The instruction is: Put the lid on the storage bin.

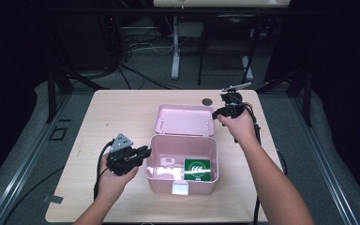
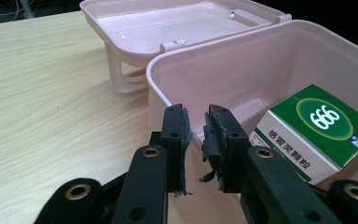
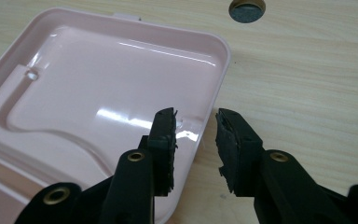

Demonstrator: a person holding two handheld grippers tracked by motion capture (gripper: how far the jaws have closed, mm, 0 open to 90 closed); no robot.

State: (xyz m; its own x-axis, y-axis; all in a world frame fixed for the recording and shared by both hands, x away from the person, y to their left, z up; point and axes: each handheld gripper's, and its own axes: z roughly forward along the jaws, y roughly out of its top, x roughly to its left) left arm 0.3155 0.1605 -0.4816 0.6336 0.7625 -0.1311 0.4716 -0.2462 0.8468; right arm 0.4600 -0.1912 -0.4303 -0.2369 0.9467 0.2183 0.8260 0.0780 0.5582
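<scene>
An open pink plastic box (image 1: 159, 176) stands at the table's middle front, its lid (image 1: 185, 119) folded back flat behind it. Inside at the right lies a green and white carton (image 1: 197, 168) marked 666, which the left gripper view shows as a carton (image 2: 317, 126) resting against the box's inner wall (image 2: 242, 70). My left gripper (image 1: 146, 152) is at the box's left wall; its jaws (image 2: 196, 135) stand a little apart, one on each side of the rim. My right gripper (image 1: 215, 114) is open (image 3: 196, 135) astride the lid's right edge (image 3: 214, 93), not closed on it.
A dark round grommet (image 1: 207, 101) sits in the wooden table (image 1: 117, 112) just behind the lid. The box has a white latch (image 1: 180, 188) on its front and a small white item (image 1: 168, 161) inside at the left. Table legs and cables lie beyond the far edge.
</scene>
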